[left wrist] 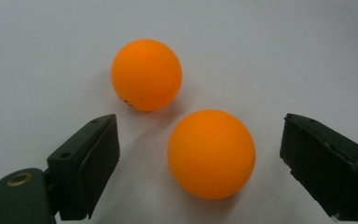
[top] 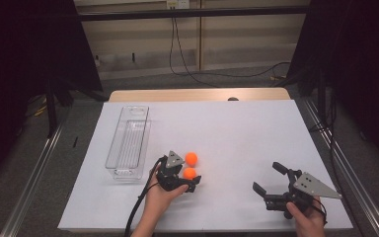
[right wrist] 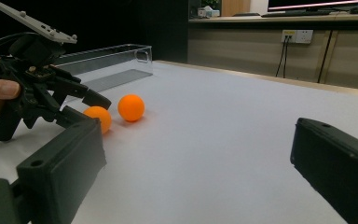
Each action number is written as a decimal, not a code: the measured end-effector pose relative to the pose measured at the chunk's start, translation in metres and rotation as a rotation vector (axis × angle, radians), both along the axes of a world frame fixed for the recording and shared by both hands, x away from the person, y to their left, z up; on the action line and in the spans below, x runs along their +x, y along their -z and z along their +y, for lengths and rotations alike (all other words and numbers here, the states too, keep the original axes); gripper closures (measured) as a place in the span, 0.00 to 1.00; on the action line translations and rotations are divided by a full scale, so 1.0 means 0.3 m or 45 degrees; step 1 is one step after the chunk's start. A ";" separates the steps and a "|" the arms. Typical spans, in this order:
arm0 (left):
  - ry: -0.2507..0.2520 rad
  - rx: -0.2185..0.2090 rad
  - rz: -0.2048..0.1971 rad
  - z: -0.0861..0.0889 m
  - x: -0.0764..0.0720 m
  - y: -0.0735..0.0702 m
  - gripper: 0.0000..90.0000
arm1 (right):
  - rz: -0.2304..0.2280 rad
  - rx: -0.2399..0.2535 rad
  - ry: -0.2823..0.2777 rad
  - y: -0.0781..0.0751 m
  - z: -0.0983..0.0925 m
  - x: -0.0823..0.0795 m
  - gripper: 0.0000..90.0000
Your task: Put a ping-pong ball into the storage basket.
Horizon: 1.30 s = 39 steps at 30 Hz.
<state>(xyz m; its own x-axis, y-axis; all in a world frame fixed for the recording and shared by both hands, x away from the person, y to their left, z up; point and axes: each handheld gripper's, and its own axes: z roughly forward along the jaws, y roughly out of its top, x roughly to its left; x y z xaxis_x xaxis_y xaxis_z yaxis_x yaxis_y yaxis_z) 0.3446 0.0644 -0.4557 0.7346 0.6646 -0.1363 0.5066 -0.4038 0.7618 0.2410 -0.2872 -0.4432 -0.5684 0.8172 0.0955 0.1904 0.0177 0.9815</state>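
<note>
My left claw sits near the desk's front edge, left of centre, its jaws wide around the near ball, pads not yet touching it. The far ball lies just beyond, apart from it. A clear bin stands empty towards the left edge. My right claw rests wide and empty near the front right corner. I judge the work barely begun: neither ball is gripped or binned, and both remain to move.

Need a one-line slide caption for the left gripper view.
Left gripper open around the nearer orange ball, second orange ball just beyond.
</note>
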 end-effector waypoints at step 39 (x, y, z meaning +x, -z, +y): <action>0.027 0.038 0.010 0.000 0.002 0.006 0.29 | -0.001 -0.012 -0.012 0.001 -0.003 0.002 0.03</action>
<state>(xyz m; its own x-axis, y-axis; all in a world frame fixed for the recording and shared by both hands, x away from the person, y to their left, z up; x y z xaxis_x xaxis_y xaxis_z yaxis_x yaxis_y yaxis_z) 0.3453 0.0645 -0.4575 0.7474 0.6530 -0.1224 0.5037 -0.4368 0.7454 0.2415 -0.2880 -0.4434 -0.5760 0.8127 0.0875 0.1898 0.0289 0.9814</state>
